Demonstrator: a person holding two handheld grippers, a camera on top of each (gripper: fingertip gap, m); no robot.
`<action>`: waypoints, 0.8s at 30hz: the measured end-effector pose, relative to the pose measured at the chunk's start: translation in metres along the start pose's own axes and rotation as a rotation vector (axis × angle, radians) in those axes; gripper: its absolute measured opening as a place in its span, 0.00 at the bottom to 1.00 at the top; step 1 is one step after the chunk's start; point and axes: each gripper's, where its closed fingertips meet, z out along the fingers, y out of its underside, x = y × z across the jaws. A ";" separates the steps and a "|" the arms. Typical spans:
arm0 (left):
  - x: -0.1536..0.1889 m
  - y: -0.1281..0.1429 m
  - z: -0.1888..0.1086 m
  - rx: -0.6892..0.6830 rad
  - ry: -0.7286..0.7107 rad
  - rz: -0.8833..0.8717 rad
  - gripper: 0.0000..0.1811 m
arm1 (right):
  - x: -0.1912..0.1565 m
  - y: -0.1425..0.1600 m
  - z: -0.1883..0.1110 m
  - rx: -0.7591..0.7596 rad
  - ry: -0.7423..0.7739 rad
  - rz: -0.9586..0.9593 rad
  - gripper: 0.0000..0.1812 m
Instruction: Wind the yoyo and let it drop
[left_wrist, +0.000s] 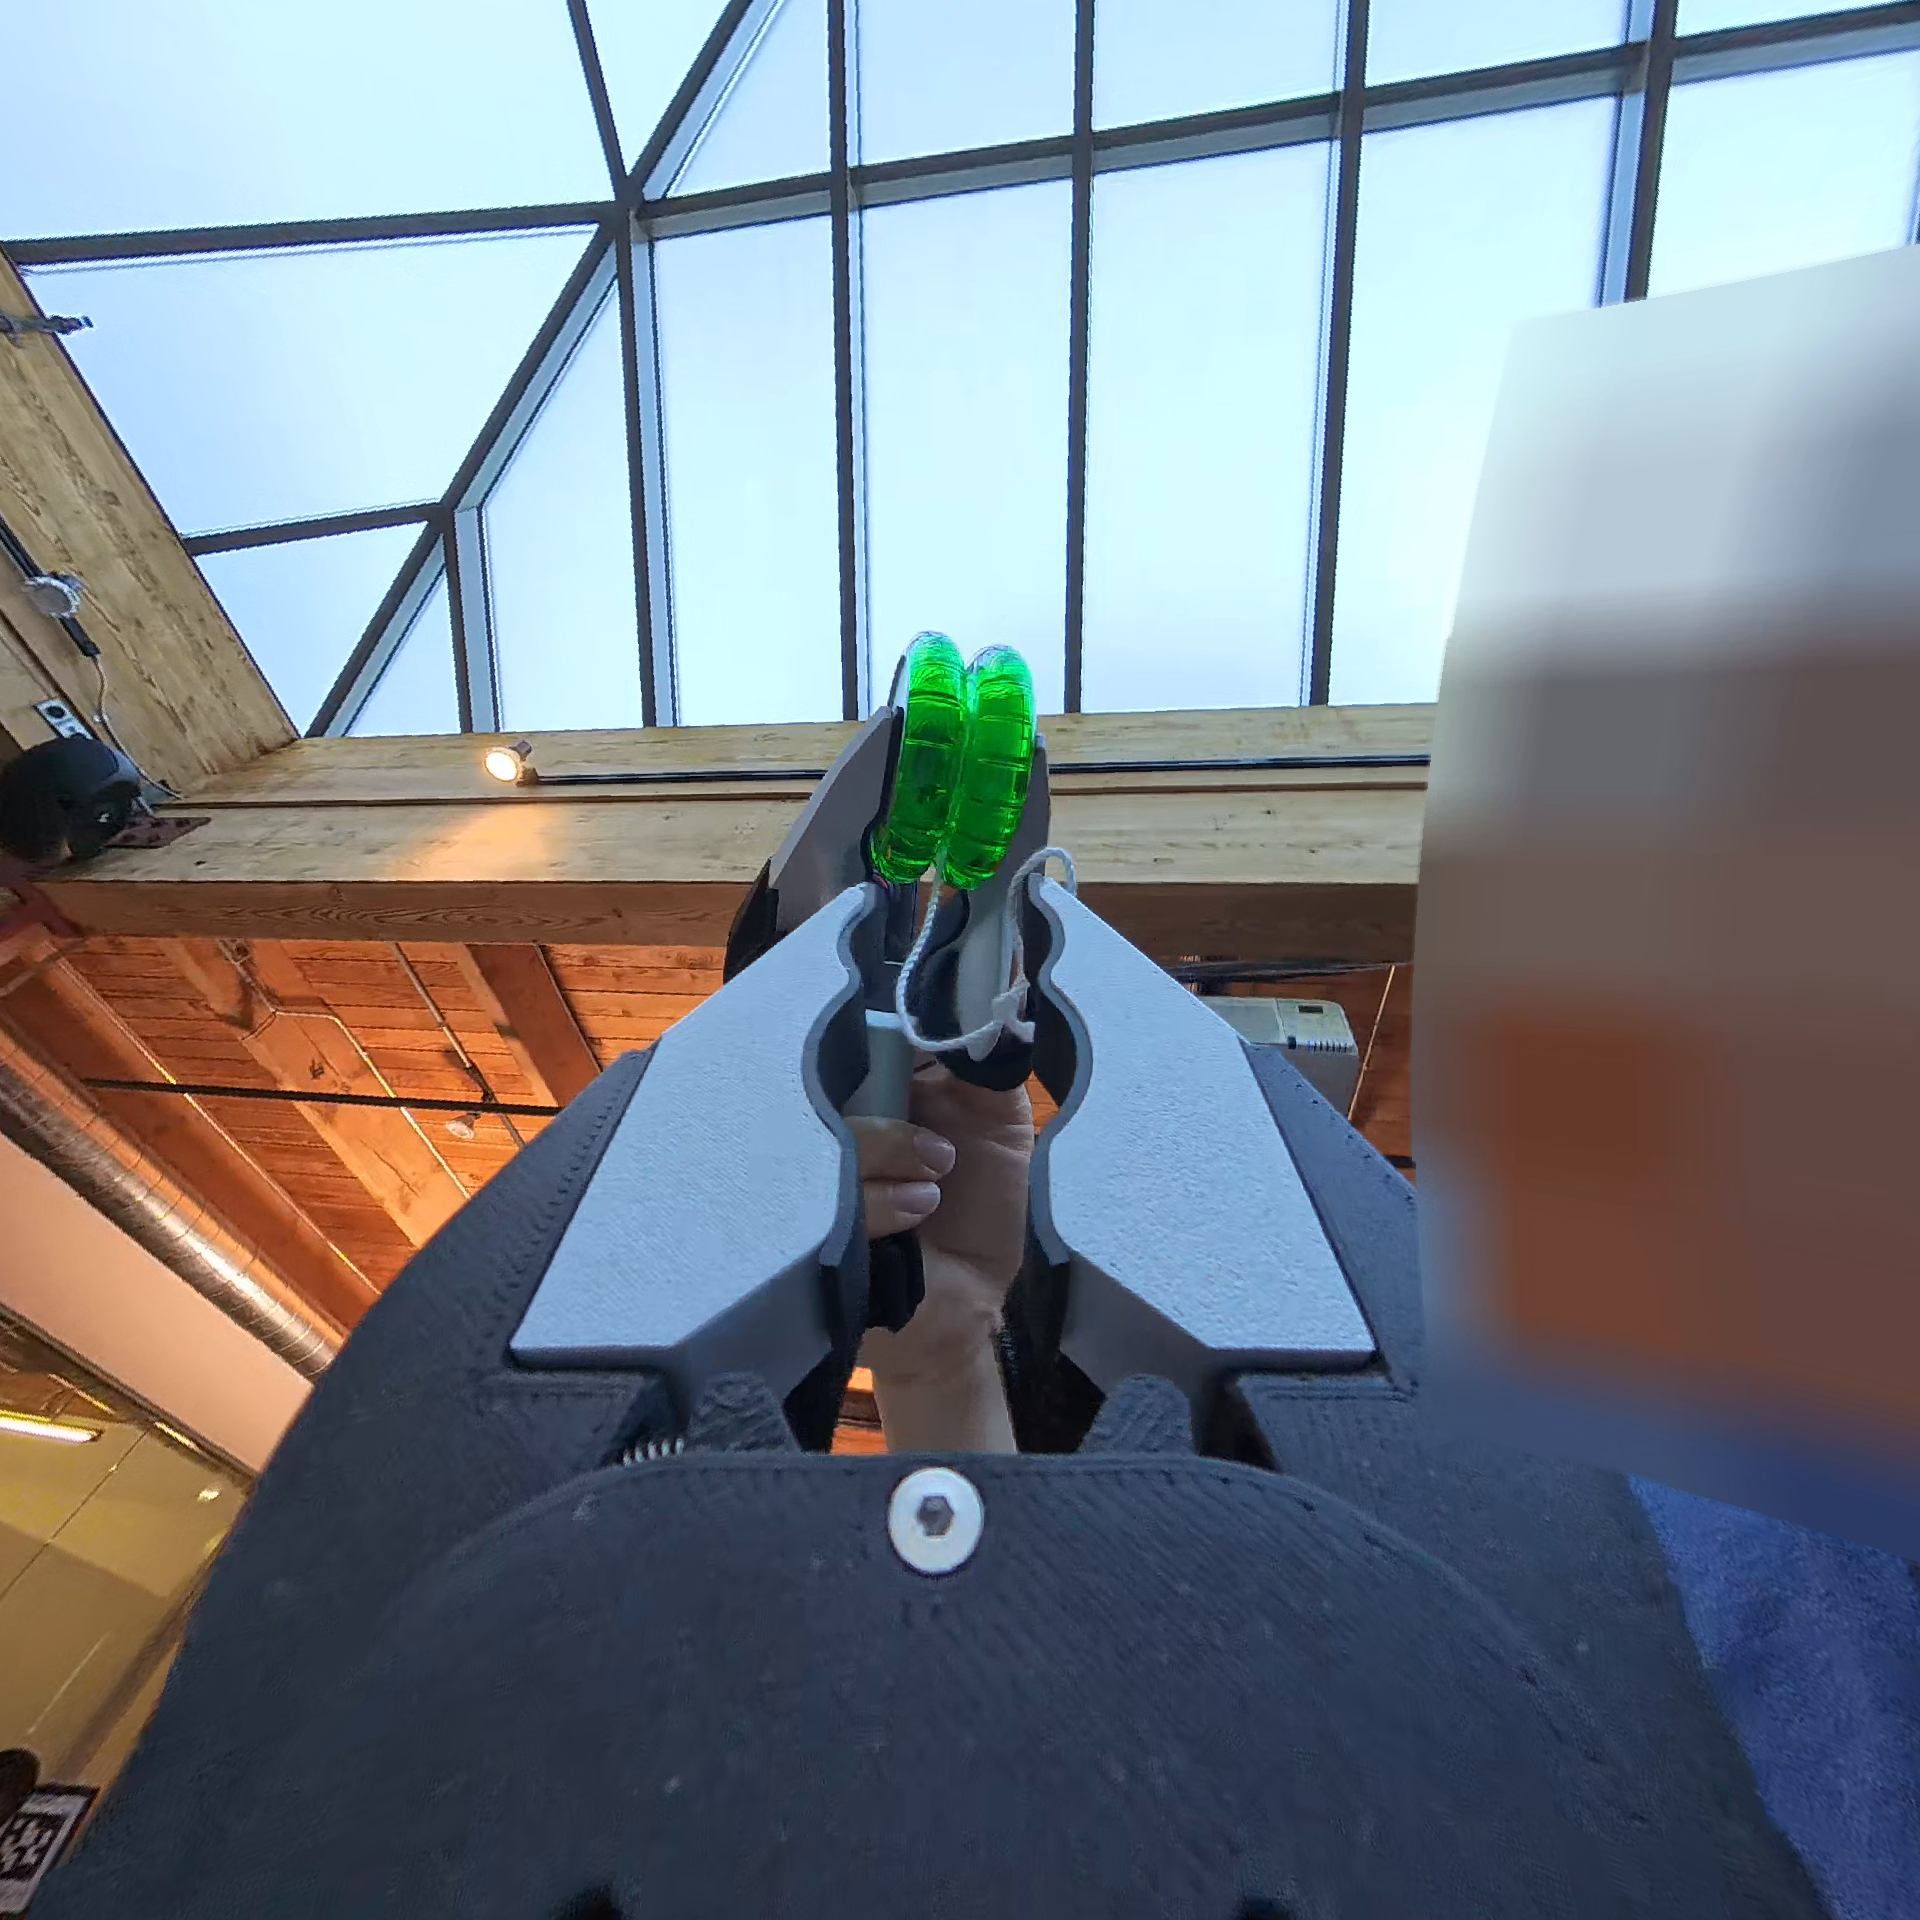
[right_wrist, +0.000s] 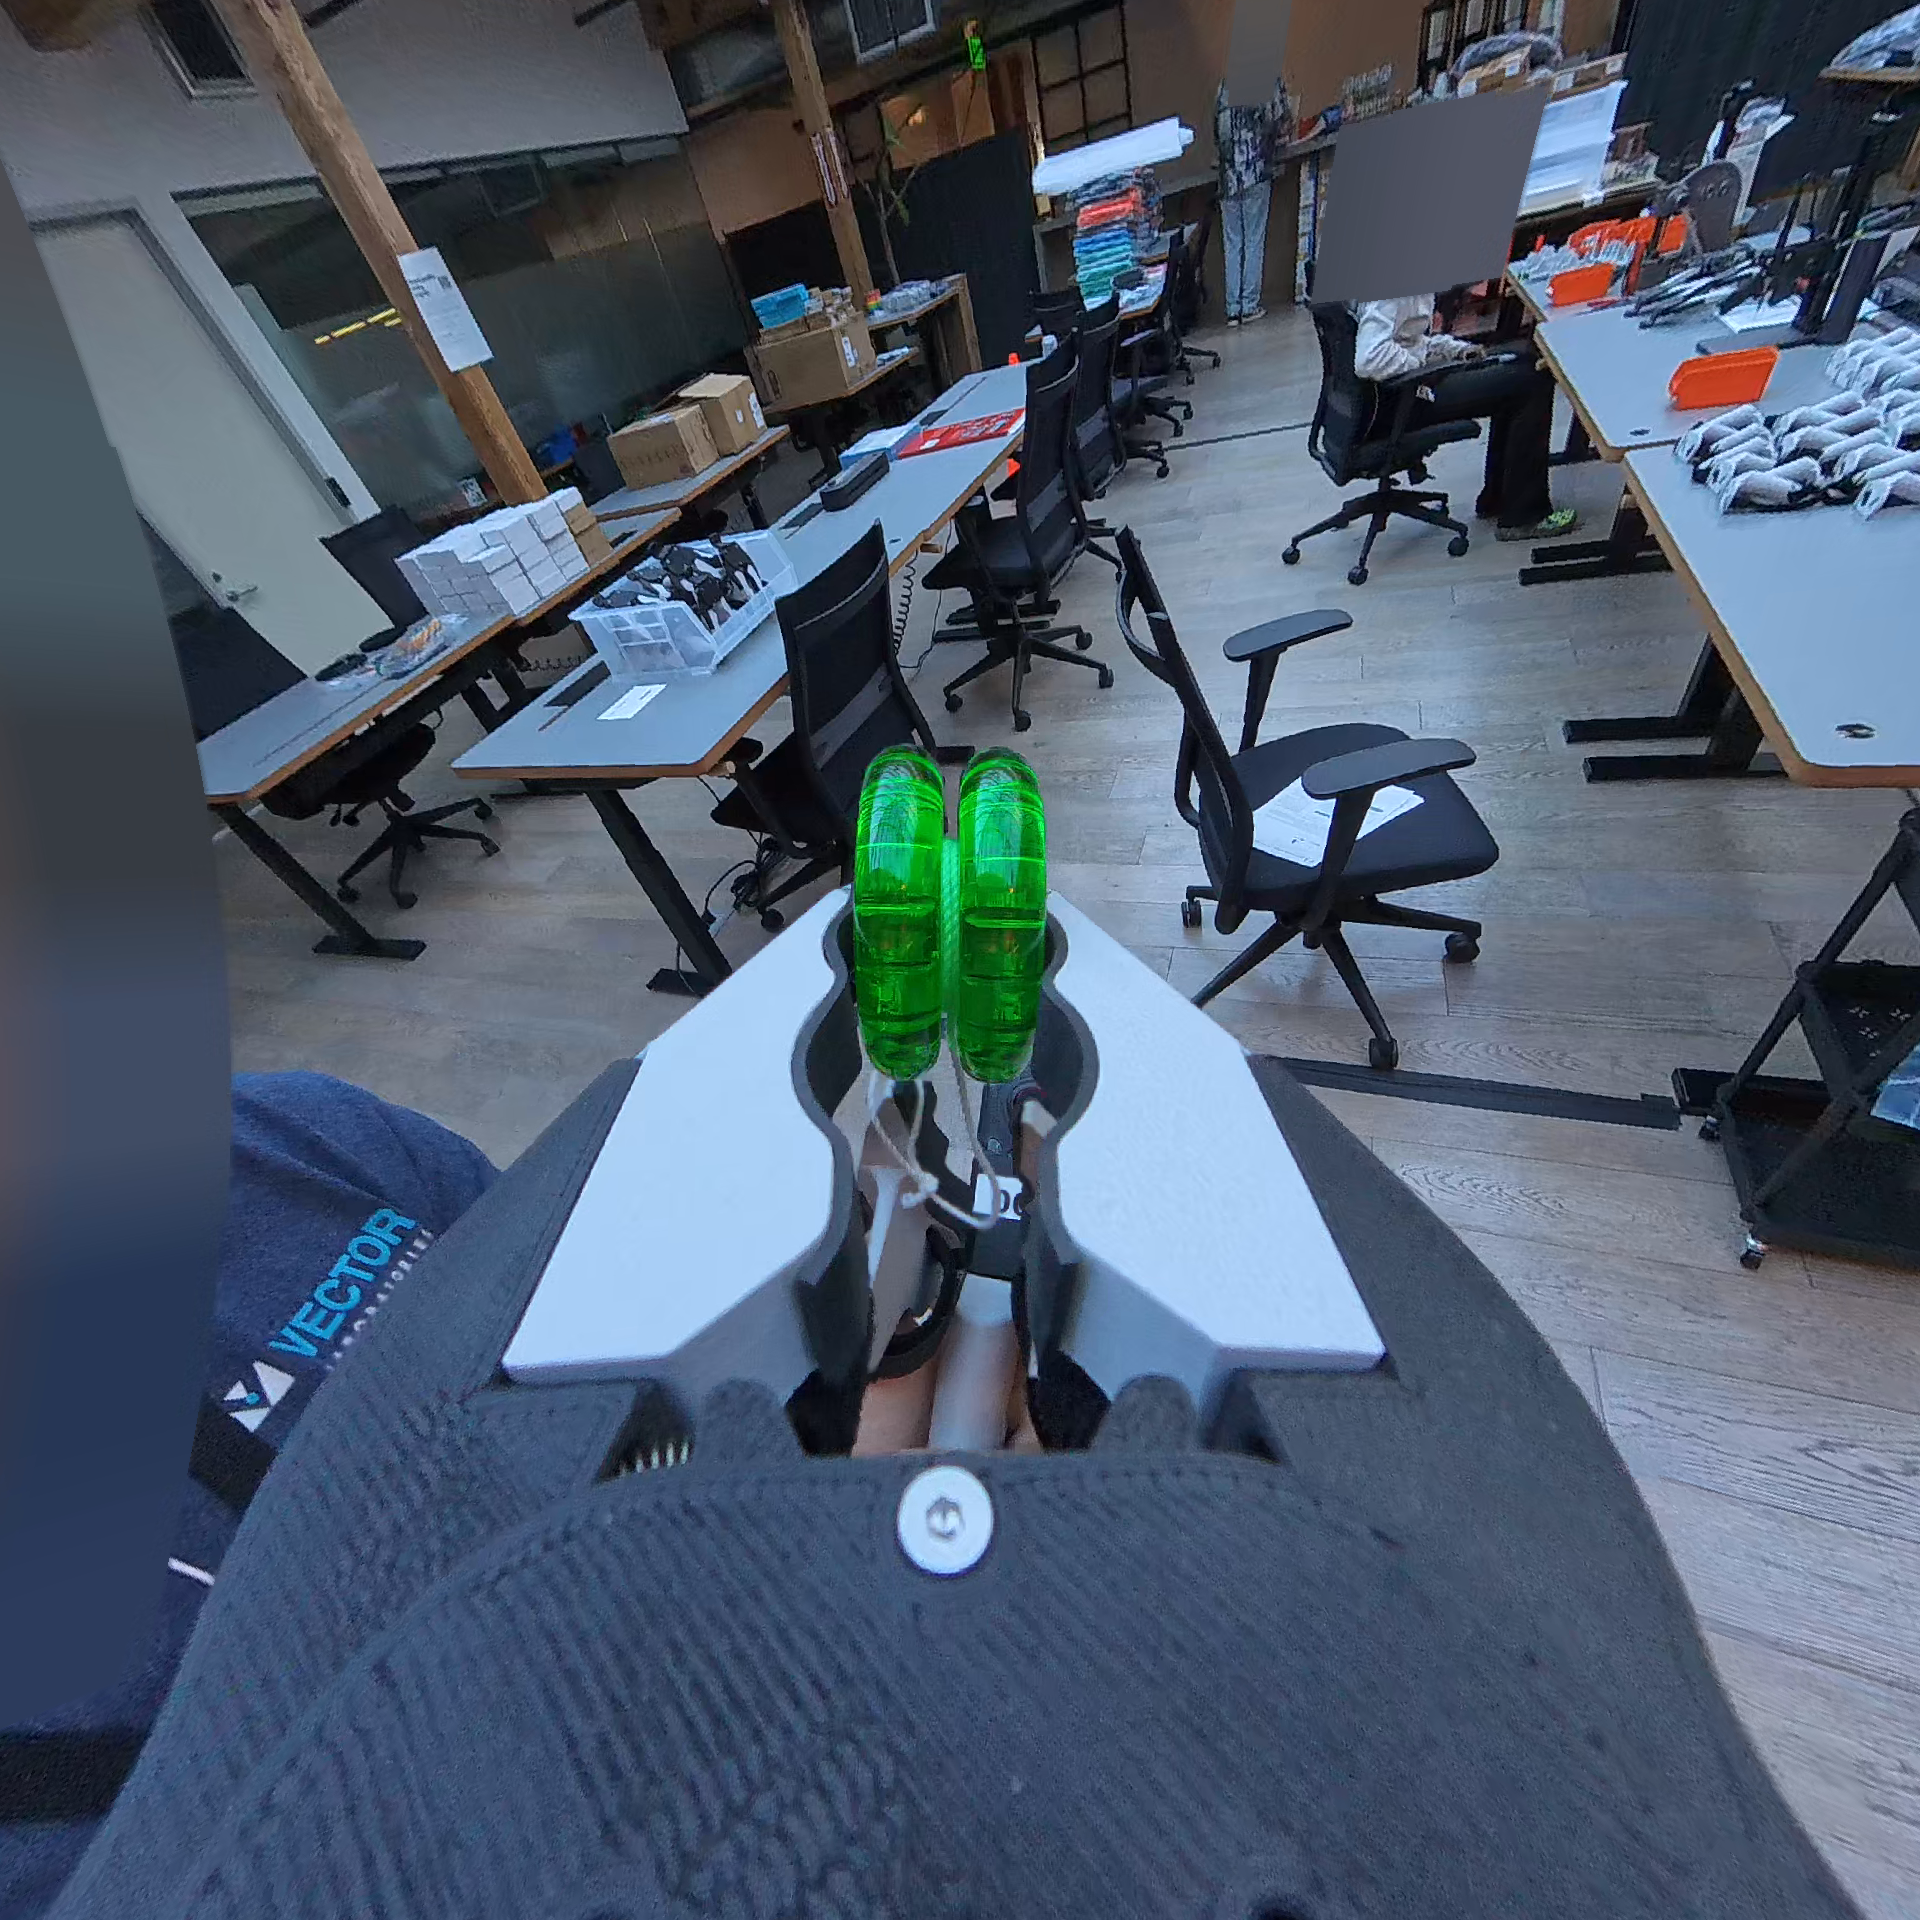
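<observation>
A translucent green yoyo (right_wrist: 948, 914) is clamped edge-on between the fingertips of my right gripper (right_wrist: 948, 935), which is shut on it. In the left wrist view the same yoyo (left_wrist: 956, 769) shows above, held by the right gripper (left_wrist: 956, 800) against the skylight. Its white string (left_wrist: 914, 997) hangs in a short slack loop from the yoyo's groove. The string's end loop sits over the right fingertip (left_wrist: 1044, 904) of my left gripper (left_wrist: 951, 899). The left gripper is open, just below the yoyo, with nothing between its fingers. A hand (left_wrist: 956, 1195) holds the right gripper's handle.
Rows of grey desks (right_wrist: 665, 717) and black office chairs (right_wrist: 1320, 821) stand ahead over a wooden floor. A seated person (right_wrist: 1423, 353) is at the far right desks. A black cart (right_wrist: 1829, 1101) stands right. Wooden beams (left_wrist: 644, 821) and a glass roof are overhead. There is about 4 centimetres between the tips of the two grippers.
</observation>
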 end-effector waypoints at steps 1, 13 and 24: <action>0.000 0.001 -0.001 -0.013 -0.004 0.013 0.12 | 0.000 -0.003 -0.001 0.012 -0.004 0.009 0.15; 0.019 0.025 0.011 -0.166 0.003 0.346 0.14 | -0.009 0.009 0.000 -0.032 -0.116 0.144 0.15; 0.037 0.034 0.018 -0.254 -0.018 0.825 0.00 | -0.020 0.004 -0.018 0.001 -0.185 0.124 0.15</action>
